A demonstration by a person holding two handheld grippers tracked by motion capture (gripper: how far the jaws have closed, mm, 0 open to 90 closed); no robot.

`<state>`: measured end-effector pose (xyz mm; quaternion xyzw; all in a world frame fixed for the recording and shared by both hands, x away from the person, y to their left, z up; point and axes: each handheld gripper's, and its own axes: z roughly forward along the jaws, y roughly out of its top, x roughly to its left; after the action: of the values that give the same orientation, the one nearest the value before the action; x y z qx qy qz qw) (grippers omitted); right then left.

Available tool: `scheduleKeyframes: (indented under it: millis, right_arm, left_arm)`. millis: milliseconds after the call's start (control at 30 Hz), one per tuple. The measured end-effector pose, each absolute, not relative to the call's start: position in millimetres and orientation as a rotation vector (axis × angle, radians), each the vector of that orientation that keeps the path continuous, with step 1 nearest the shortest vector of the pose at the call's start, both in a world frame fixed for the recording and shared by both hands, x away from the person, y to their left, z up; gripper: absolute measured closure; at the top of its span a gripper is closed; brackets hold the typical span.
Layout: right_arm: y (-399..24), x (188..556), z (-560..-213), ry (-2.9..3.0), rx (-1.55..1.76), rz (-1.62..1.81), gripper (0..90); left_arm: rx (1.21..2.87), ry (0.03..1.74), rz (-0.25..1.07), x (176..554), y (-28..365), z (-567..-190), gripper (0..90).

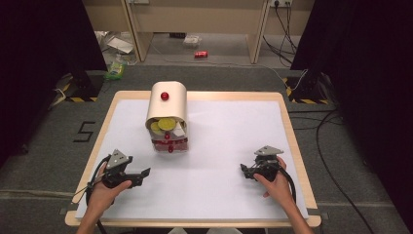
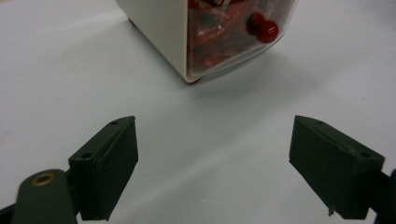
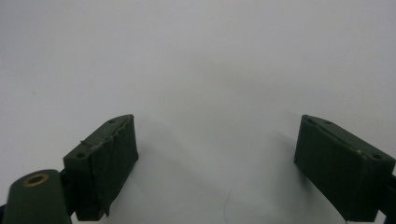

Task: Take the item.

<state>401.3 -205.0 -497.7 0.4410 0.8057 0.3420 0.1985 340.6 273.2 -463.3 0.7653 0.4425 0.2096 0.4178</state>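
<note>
1. Nearest to us in the high view, our two hands come in over the near edge of the table, whose top is covered by a white sheet.
2. We hold the left gripper at the near left of the sheet. In the left gripper view its two black jaws stand wide apart with nothing between them.
3. We hold the right gripper at the near right, well apart from the left one. In the right gripper view its jaws are likewise spread wide and hold nothing, with bare white sheet beyond them.
4. A small cream cabinet with a rounded top stands toward the far left-centre of the sheet, well apart from both grippers. A red knob sits on its top.
5. Its upper part is open toward us and shows round yellow pieces inside.
6. Below that, we see a clear-fronted drawer of red contents. In the left gripper view, that drawer has a red knob on its front.
7. On the floor beyond the table lie a red can and a green packet.
</note>
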Motion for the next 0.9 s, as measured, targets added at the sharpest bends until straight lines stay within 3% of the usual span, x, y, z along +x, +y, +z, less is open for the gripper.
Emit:
scheduleKeyframes:
  millis: [900]
  right_arm:
    - [-205.0, 401.3, -497.8, 2.254, 1.234, 0.956, 13.5]
  left_arm:
    - [1.916, 0.911, 0.545, 349.5, 232.0, -397.3, 16.2]
